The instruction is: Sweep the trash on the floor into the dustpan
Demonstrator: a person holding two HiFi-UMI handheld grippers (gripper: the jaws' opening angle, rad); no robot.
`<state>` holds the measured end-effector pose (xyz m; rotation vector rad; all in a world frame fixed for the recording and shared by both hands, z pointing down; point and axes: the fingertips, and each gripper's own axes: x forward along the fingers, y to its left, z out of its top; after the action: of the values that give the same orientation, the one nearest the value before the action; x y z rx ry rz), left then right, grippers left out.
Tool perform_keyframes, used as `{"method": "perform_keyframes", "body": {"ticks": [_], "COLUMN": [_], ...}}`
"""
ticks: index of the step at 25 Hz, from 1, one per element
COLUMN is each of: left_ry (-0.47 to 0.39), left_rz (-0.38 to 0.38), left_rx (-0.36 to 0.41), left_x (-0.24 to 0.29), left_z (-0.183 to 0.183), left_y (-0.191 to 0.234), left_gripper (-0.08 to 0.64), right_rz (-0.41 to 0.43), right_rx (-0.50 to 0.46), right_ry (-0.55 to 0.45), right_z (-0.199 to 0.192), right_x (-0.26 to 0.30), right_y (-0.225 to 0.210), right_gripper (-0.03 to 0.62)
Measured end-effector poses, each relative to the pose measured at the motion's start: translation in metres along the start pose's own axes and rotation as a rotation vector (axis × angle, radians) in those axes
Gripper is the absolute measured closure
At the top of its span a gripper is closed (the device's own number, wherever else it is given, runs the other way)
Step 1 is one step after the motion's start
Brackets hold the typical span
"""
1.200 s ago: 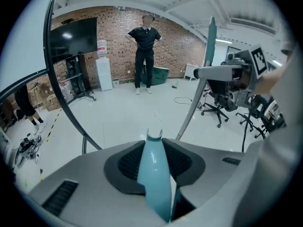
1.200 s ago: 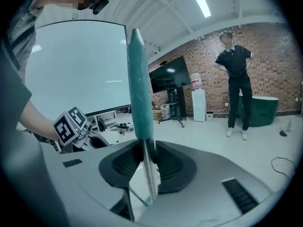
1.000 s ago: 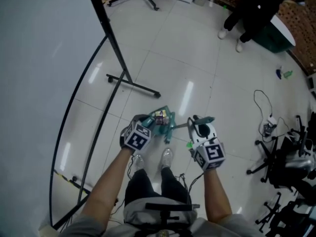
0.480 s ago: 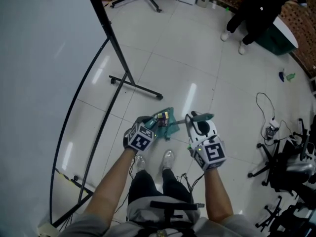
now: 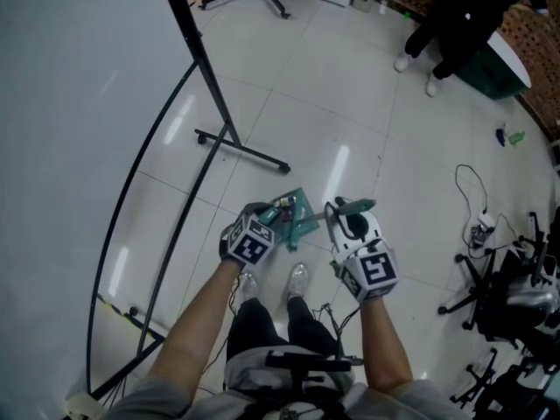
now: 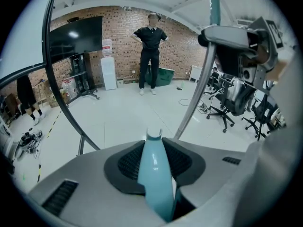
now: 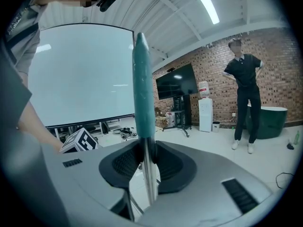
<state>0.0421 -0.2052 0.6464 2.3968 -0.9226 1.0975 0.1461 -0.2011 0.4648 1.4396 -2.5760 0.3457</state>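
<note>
A: Fingers?
B: Left gripper [image 6: 154, 156]: fingers [image 6: 127, 163] clamped on the pale teal dustpan handle [image 6: 154, 183]. Right gripper [image 7: 147, 167]: fingers [image 7: 124, 164] clamped on the broom handle [image 7: 143, 93], with the metal rod between the pads and the teal grip above.
A: Dustpan?
B: Dustpan [image 5: 297, 221] is just ahead of the left gripper, in front of the person's shoes [image 5: 297, 280], over the tiled floor [image 5: 350, 94]. Can't tell if it touches.
A: Trash?
B: Small coloured trash bits [image 5: 283, 205] lie in the pan. A second person [image 5: 455, 16] in black stands well apart, near a green bin [image 5: 494, 64].
</note>
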Motion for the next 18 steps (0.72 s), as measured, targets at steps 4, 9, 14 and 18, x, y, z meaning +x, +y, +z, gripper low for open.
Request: {"method": "perform_keyframes", "body": {"ticks": [4, 9, 14, 18], "left_ry": [0.006, 0.029, 0.044, -0.010], "left_rz": [-0.004, -0.004, -0.089, -0.110], "left_rx": [-0.003, -0.005, -0.025, -0.015], "left_x": [-0.001, 0.003, -0.007, -0.031], "left_z": [0.001, -0.003, -0.006, 0.012], "left_y": [0.001, 0.003, -0.005, 0.004], "left_gripper": [0.442, 0.439, 0.319, 0.305], "right_rz": [0.002, 0.013, 0.056, 0.103], "right_rx": [-0.002, -0.012, -0.011, -0.034], "right_ry": [0.008, 0.026, 0.027, 0.019], "right_z": [-0.002, -0.006, -0.003, 0.005], "right_x": [0.001, 0.000, 0.003, 0.014], "right_y": [0.001, 0.001, 0.005, 0.016], "right_gripper": [0.506, 0.506, 0.506, 0.506]}}
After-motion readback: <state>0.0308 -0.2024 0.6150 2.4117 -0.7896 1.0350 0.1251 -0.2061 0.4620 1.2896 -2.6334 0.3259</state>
